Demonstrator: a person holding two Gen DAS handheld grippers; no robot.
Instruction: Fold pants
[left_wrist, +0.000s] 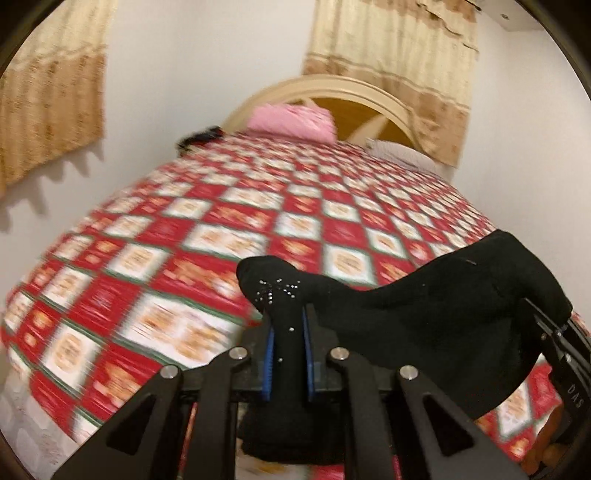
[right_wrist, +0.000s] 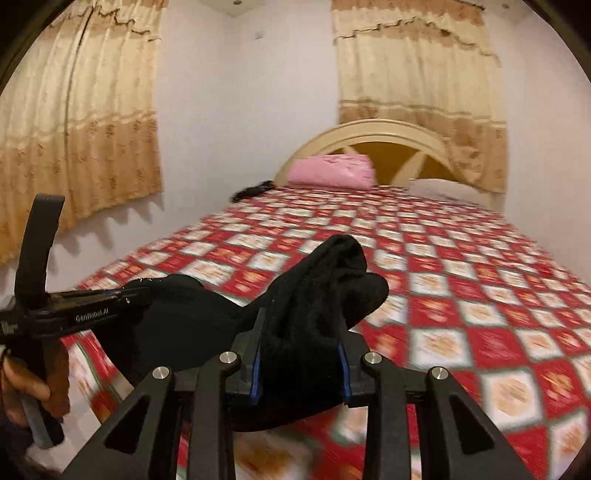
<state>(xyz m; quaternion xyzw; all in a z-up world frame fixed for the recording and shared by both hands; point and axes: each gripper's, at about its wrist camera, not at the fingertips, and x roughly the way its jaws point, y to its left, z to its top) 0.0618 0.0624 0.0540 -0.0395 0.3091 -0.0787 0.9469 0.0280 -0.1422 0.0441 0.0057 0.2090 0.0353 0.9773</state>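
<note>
Both grippers clamp black pants (left_wrist: 424, 314), slung between them above bed (left_wrist: 184, 229).

Warm indoor light, motion blur, fisheye edges

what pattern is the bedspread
Red and white checks with orange motifs on the bedspread, clearest in the right wrist view.

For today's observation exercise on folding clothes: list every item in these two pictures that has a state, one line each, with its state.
Black pants: lifted off the bed, stretched between both claws.
Left claw: shut on the pants.
Right claw: shut on a thick bunch of the pants.
Bedspread: spread flat over the bed.
Pink pillow: lying at the headboard.
Curtains: drawn closed.
</note>
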